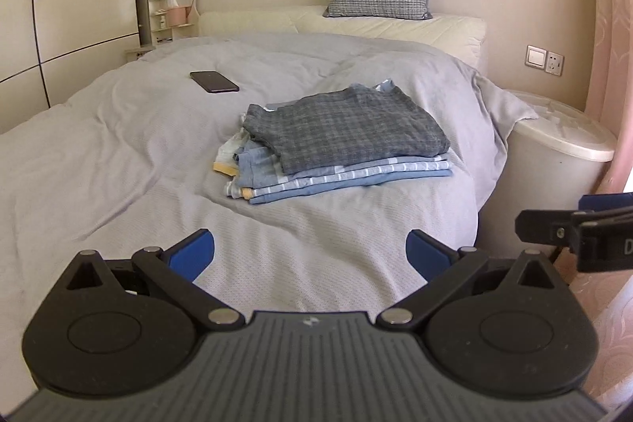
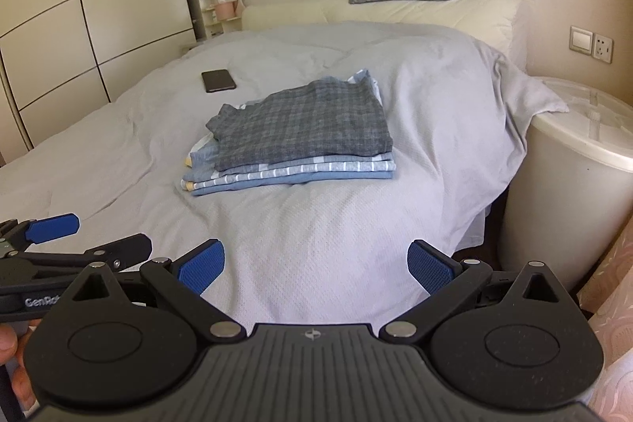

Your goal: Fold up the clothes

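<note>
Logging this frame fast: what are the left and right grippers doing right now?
Left gripper: open, holding nothing.
Right gripper: open, holding nothing.

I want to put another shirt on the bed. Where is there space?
Plenty of bare blanket lies left of the stack of folded clothes, below the phone. Another clear strip sits between the stack and both open hand-held grippers, left and right. It is tighter to the stack's right, where the blanket drops toward the white tub.

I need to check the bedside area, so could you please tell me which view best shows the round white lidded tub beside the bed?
The right wrist view: the round white lidded tub appears larger. The left wrist view shows it smaller.
</note>
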The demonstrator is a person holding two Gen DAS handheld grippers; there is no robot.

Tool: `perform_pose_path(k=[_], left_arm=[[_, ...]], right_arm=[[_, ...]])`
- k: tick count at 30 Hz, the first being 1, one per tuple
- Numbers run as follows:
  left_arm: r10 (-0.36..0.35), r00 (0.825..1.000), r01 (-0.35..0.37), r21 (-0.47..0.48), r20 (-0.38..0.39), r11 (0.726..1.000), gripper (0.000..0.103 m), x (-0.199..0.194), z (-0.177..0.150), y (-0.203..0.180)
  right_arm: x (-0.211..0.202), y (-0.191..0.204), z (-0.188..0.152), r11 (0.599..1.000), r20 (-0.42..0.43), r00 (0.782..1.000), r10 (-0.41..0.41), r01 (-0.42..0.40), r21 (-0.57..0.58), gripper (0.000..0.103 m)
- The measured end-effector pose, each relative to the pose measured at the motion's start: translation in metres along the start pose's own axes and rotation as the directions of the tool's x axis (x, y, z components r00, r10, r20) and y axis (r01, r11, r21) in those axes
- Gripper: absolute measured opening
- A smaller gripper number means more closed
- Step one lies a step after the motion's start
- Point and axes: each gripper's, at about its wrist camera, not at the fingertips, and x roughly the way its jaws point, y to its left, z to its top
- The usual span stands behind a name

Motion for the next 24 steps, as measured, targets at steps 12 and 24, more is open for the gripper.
perform_pose_path(k=[12, 24], left_arm=[[0.0, 1.0, -0.001, -0.045, -0.029, 0.999, 0.102, -0.004, -0.002, 0.007], [-0.002, 0.999, 0.001, -0.049, -0.035, 0.999, 0.102, -0.004, -0.004, 0.004]], right_arm=[[-0.011, 0.004, -0.001, 1.0, 0.003, 1.0, 0.015, -0.015, 0.002, 0.101], [-0.012, 0.001, -0.004, 1.0, 0.0, 1.0, 0.02, -0.02, 0.016, 0.101]])
